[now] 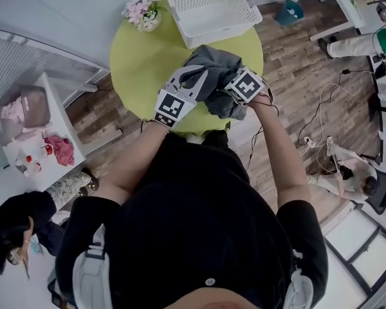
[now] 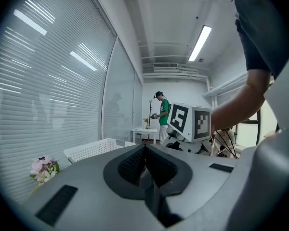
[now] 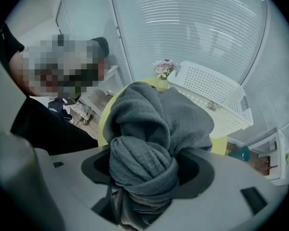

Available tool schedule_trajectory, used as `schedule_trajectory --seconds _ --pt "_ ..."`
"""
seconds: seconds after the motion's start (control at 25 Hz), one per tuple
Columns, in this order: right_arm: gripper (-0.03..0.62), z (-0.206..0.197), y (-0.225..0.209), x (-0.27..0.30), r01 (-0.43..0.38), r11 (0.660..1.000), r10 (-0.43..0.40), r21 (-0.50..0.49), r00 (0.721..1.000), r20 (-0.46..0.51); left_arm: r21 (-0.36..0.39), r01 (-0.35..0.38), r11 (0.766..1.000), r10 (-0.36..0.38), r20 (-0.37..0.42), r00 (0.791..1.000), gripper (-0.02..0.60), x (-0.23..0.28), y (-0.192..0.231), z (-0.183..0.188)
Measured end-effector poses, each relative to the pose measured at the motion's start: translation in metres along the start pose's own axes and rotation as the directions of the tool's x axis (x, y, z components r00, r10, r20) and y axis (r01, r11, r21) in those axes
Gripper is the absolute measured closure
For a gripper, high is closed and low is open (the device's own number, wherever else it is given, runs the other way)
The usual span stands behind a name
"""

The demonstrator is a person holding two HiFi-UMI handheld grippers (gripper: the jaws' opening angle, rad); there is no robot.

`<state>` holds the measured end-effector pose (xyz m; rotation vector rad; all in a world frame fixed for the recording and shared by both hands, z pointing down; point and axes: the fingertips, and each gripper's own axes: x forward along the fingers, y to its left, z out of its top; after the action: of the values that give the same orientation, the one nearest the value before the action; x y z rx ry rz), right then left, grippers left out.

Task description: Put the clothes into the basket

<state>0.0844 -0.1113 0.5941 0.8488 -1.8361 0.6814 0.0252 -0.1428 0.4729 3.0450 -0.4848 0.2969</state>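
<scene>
Head view: round lime-green desk on a wood-plank floor, with a white side table off to the left. White perforated basket sits at the desk's far edge, partly overhanging it. Flower bunch at the far-left edge. Grey garment is up in the air over the desk's near edge, between left claw and right claw. Claw tips are buried in cloth here, so grip is hard to read from this angle.

Left gripper view: pads are pressed together, claw closed, and no cloth shows between them. Beyond it are a slatted-blind glass wall, a ceiling light strip, the basket rim and the flowers. The right claw's marker cube is close ahead. A person in a green shirt stands at the far end of the room.

Right gripper view: the claw is clamped on the garment. The fabric is crinkled and gauze-like, bunched into a thick knot that fills the jaw opening and hides the pads. Past it are the basket's grid wall, the flowers and a sliver of the green desk edge.
</scene>
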Motion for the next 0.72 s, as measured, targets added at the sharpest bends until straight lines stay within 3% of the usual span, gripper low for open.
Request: schedule_trajectory --seconds 0.32,0.72 --pt "0.260 -0.031 -0.043 -0.041 -0.081 0.971 0.080 -0.226 0.997 -0.015 -0.013 -0.131 0.991 0.132 0.028 0.991 0.571 0.052 -0.030 0.038" --pt "0.260 -0.031 -0.083 -0.067 -0.120 0.845 0.108 -0.521 0.993 -0.053 -0.033 -0.332 0.943 0.333 0.074 0.940 0.571 0.075 -0.036 0.067"
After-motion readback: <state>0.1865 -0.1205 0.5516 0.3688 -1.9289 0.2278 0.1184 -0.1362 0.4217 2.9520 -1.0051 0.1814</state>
